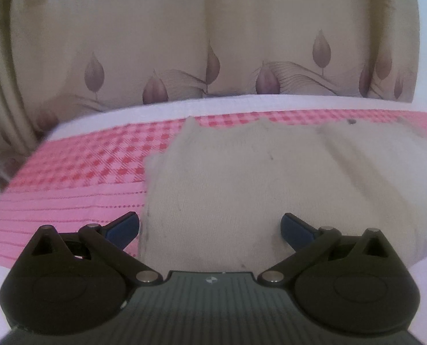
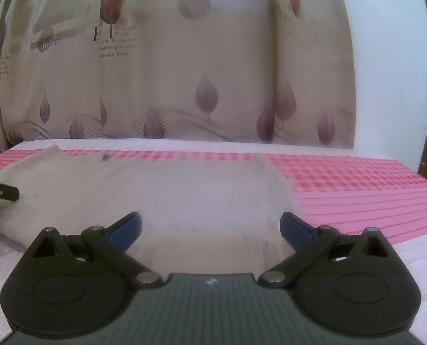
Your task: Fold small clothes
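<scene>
One beige garment [image 1: 242, 178] flat; two hand-held grippers agape.

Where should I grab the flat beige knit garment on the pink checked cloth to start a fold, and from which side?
Probably the two near corners of the beige knit garment. It lies flat, its near hem facing both open grippers. The left gripper takes the left corner, the right gripper the right one, each coming in low from the near edge, over the pink checked cloth.

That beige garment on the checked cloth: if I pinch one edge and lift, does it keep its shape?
Probably not. The beige garment looks like soft knit lying flat with creases, so it should droop. It seems thin, so likely light. The checked cloth under it may drag along slightly.
</scene>
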Demonstrator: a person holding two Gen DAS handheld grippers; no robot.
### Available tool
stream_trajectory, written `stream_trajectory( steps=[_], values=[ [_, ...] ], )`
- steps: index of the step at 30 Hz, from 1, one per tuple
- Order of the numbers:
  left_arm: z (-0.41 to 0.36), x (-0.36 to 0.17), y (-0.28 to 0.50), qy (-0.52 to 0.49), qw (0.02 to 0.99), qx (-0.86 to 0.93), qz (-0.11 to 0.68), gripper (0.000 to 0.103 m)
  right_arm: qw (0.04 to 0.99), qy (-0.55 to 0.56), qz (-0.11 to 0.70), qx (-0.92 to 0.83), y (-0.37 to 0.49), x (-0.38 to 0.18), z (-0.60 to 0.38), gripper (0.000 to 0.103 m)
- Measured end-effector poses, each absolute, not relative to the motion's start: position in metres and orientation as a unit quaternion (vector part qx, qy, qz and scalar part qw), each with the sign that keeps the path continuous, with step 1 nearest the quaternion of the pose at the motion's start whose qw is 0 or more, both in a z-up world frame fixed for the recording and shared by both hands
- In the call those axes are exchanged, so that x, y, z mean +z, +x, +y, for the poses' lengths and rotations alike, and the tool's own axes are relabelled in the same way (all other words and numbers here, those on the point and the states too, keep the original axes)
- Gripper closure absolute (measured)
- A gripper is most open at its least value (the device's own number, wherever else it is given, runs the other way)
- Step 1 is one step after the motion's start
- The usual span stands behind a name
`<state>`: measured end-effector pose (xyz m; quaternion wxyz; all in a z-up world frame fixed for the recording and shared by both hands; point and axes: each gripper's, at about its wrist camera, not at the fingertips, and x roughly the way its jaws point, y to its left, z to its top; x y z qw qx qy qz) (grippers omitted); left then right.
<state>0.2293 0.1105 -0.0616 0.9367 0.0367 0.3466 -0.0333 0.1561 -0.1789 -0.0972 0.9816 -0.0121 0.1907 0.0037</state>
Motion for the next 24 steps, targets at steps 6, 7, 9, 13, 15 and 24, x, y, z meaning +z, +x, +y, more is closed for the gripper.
stream_trajectory(
  steps=[6, 7, 9, 13, 15, 24],
  values=[
    [0.149, -0.068, 0.257, -0.049, 0.917, -0.083, 0.386, 0.011, 0.982, -0.009, 0.187, 0.004, 0.155, -0.097, -0.18, 0.0],
    [0.154, -0.07, 0.263, -0.059, 0.913, -0.092, 0.394, 0.011, 0.982, -0.009, 0.187, 0.004, 0.155, -0.097, -0.18, 0.0],
    [0.164, -0.074, 0.272, -0.081, 0.904, -0.105, 0.406, 0.011, 0.982, -0.008, 0.186, 0.005, 0.155, -0.097, -0.18, 0.0],
    [0.18, -0.08, 0.288, -0.114, 0.894, -0.131, 0.414, 0.011, 0.983, -0.006, 0.185, 0.005, 0.154, -0.097, -0.18, 0.0],
    [0.181, -0.08, 0.294, -0.113, 0.89, -0.144, 0.418, 0.011, 0.983, -0.006, 0.184, 0.005, 0.154, -0.097, -0.181, 0.0],
    [0.193, -0.089, 0.308, -0.171, 0.888, -0.154, 0.398, 0.069, 0.983, -0.003, 0.181, 0.006, 0.153, -0.095, -0.181, 0.0]
  ],
)
